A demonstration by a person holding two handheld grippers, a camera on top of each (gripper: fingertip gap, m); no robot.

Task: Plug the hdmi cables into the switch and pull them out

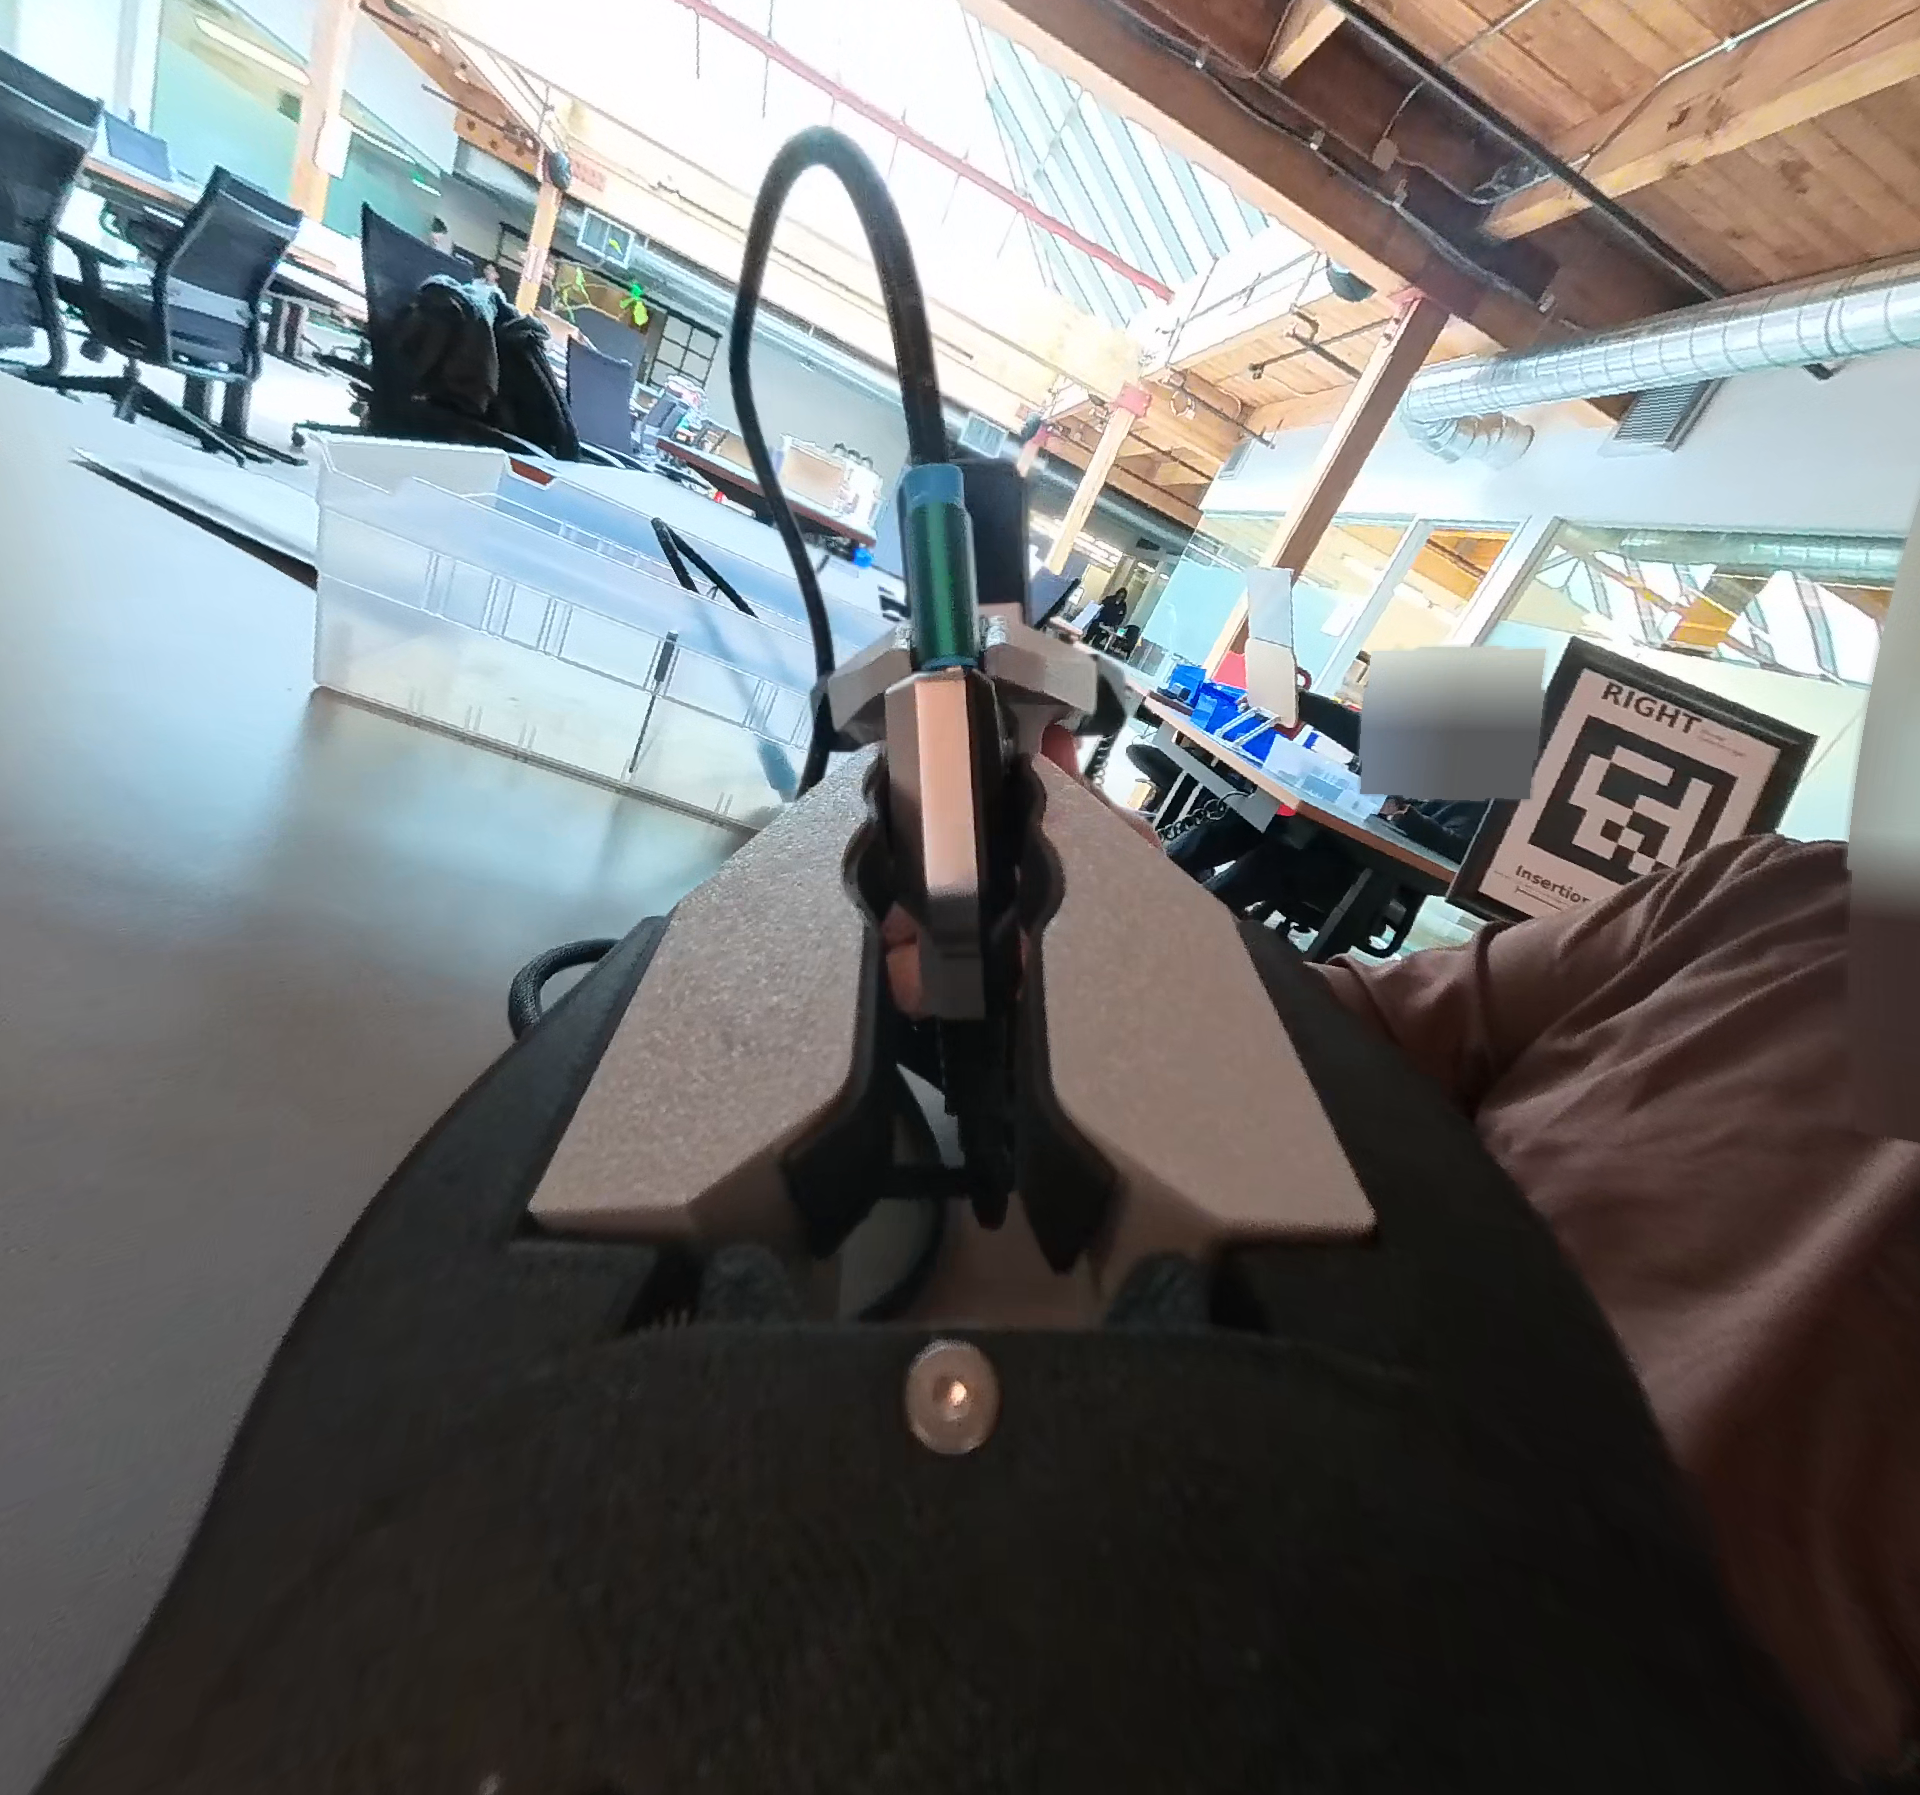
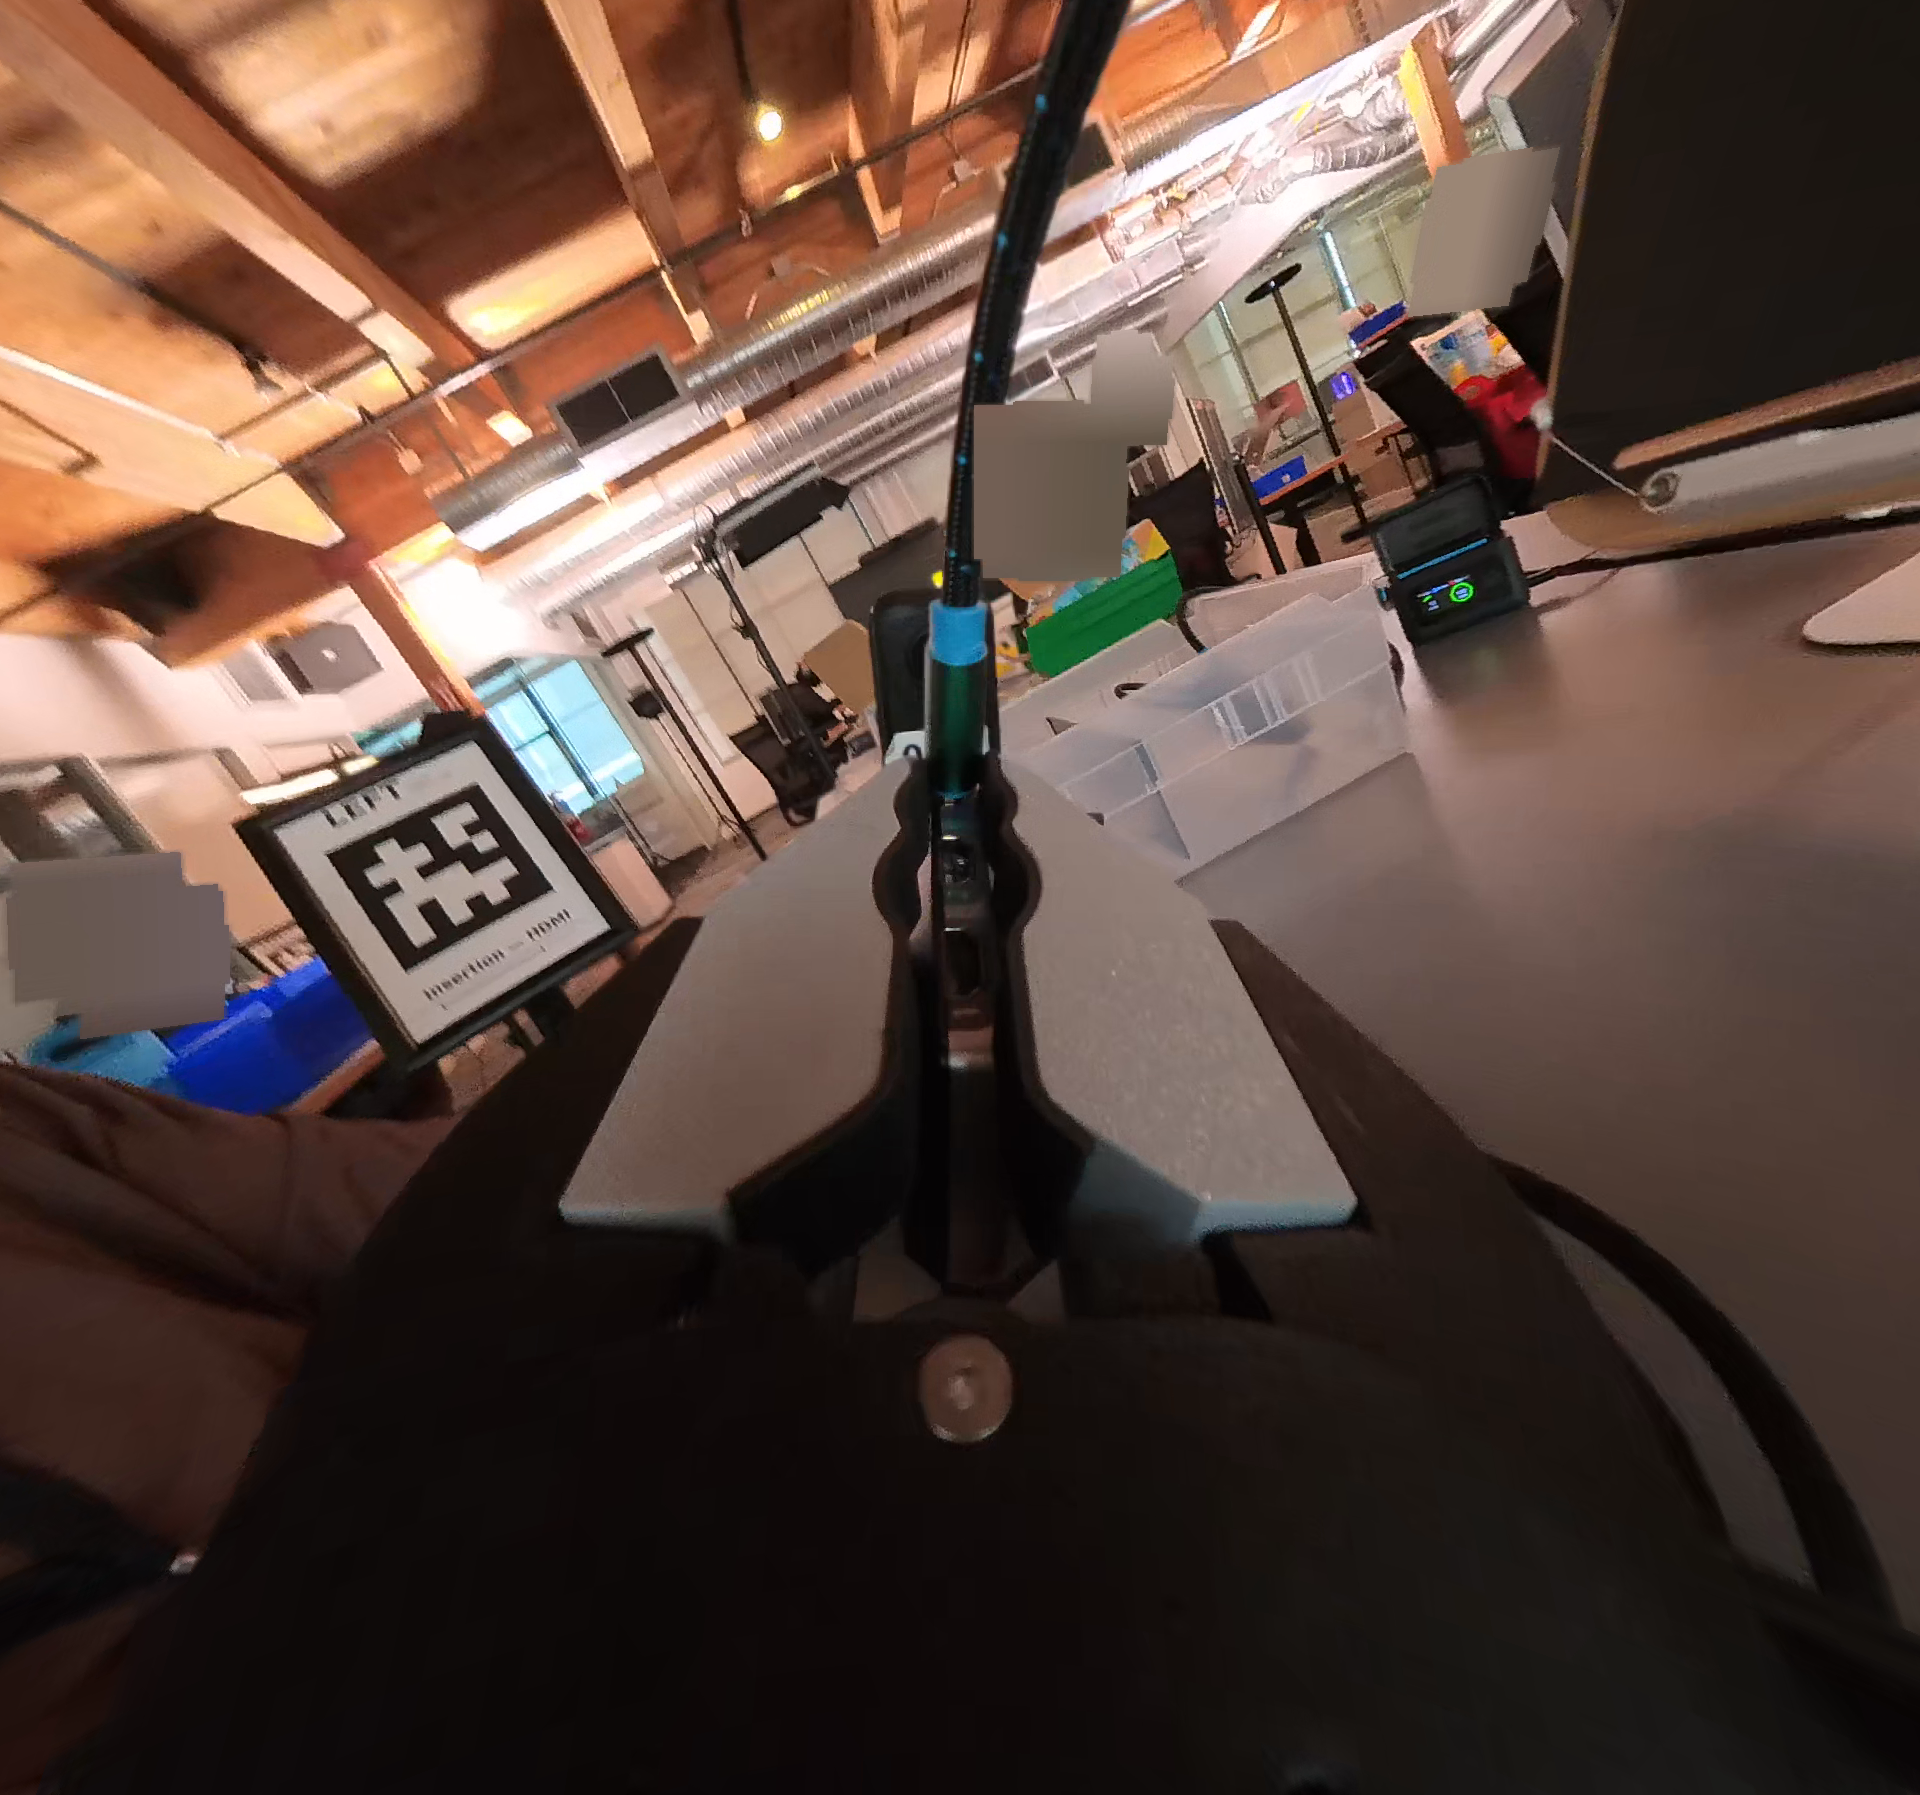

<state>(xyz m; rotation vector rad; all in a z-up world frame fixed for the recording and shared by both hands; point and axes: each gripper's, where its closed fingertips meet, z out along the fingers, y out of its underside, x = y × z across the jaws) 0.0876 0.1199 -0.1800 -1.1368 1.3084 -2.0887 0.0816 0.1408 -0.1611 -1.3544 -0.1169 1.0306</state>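
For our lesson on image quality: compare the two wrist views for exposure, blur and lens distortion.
Left wrist view: the skylight is blown out to white and the table shows soft glare, but detail stays sharp. Right wrist view: warmer and dimmer, with motion blur smearing the ceiling beams. Both views: wide-angle bending at the edges.

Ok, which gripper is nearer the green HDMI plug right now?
Right. The right gripper has the green plug between its fingertips; the left gripper clamps the silver switch, with the plug just beyond its tips.
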